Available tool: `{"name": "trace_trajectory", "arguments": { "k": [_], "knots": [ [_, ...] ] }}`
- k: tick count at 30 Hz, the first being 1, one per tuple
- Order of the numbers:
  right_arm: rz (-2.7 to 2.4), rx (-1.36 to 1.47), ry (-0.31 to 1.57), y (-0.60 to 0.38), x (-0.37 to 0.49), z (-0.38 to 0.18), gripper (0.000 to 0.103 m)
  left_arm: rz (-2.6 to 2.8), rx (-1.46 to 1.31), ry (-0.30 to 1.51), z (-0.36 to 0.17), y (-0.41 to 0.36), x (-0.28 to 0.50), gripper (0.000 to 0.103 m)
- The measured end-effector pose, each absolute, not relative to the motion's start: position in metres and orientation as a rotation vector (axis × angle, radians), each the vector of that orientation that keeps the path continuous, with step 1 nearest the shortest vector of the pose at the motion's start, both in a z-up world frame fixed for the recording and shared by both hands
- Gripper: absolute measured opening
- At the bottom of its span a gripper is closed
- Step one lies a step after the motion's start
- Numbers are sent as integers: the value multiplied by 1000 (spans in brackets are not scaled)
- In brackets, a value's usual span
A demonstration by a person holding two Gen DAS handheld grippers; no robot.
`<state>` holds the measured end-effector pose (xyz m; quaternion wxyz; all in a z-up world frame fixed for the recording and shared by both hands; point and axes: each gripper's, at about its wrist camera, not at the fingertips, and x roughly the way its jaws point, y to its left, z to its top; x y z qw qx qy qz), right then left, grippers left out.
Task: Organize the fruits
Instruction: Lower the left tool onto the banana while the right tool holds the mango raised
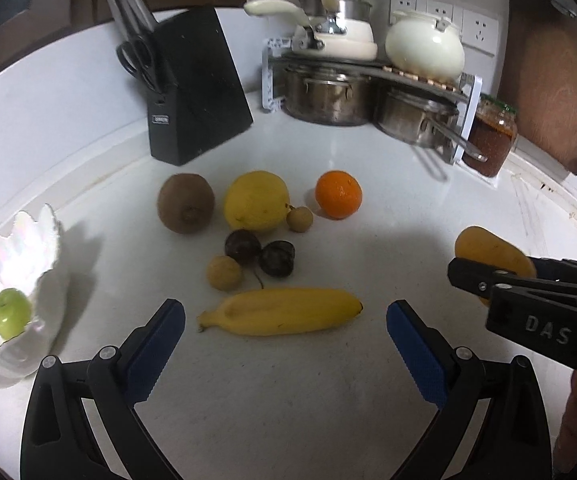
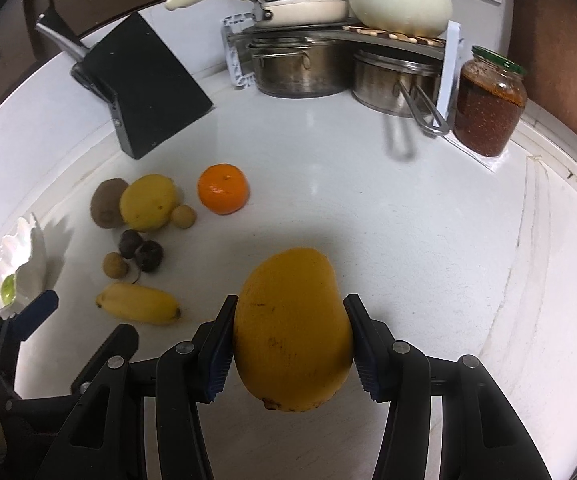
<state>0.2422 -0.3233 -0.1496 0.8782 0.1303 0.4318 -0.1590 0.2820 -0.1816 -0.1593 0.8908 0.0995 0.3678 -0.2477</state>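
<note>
My right gripper (image 2: 290,340) is shut on a yellow mango (image 2: 292,332) and holds it above the white counter; the mango also shows in the left wrist view (image 1: 488,256). My left gripper (image 1: 286,344) is open and empty, just in front of a banana (image 1: 282,312). Behind it lie a kiwi (image 1: 185,202), a lemon (image 1: 256,200), an orange (image 1: 338,194), two dark plums (image 1: 260,254) and two small longans (image 1: 224,273). A white petal-shaped bowl (image 1: 28,256) at the left holds a green fruit (image 1: 11,312).
A black knife block (image 1: 196,88) with scissors stands at the back left. A rack (image 1: 368,68) with steel pots, a cream pan and a kettle is at the back. A jar of red sauce (image 1: 490,136) and a wooden cutting board (image 1: 552,72) stand at the right.
</note>
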Motion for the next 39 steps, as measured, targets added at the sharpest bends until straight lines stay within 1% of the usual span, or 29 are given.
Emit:
{"name": "trace_trajectory", "arguments": {
  "k": [11, 16, 26, 27, 28, 29, 30, 31, 34, 37, 39],
  "knots": [
    [-354, 275, 916, -333, 250, -161, 53, -516, 259, 839, -181, -207, 302, 103],
    [-356, 267, 909, -333, 253, -162, 52, -497, 278, 846, -185, -211, 306, 96],
    [-354, 269, 905, -334, 254, -162, 52, -494, 290, 817, -185, -210, 306, 91],
    [-350, 271, 904, -334, 254, -162, 52, -497, 289, 809, -184, -209, 304, 89],
    [-344, 275, 902, -334, 253, -162, 52, -501, 289, 799, -182, -209, 302, 83],
    [-338, 280, 901, -333, 253, -161, 52, -504, 293, 789, -179, -209, 299, 79],
    [-335, 283, 900, -333, 252, -161, 52, -501, 301, 779, -177, -209, 296, 73],
    [-332, 289, 897, -333, 251, -160, 52, -495, 308, 769, -175, -209, 294, 70],
    [-333, 295, 887, -332, 249, -157, 52, -496, 294, 769, -174, -207, 294, 69],
    [-334, 293, 887, -331, 247, -156, 52, -498, 296, 766, -172, -203, 291, 65],
    [-327, 297, 886, -330, 246, -155, 52, -496, 297, 775, -172, -199, 289, 65]
  ]
}}
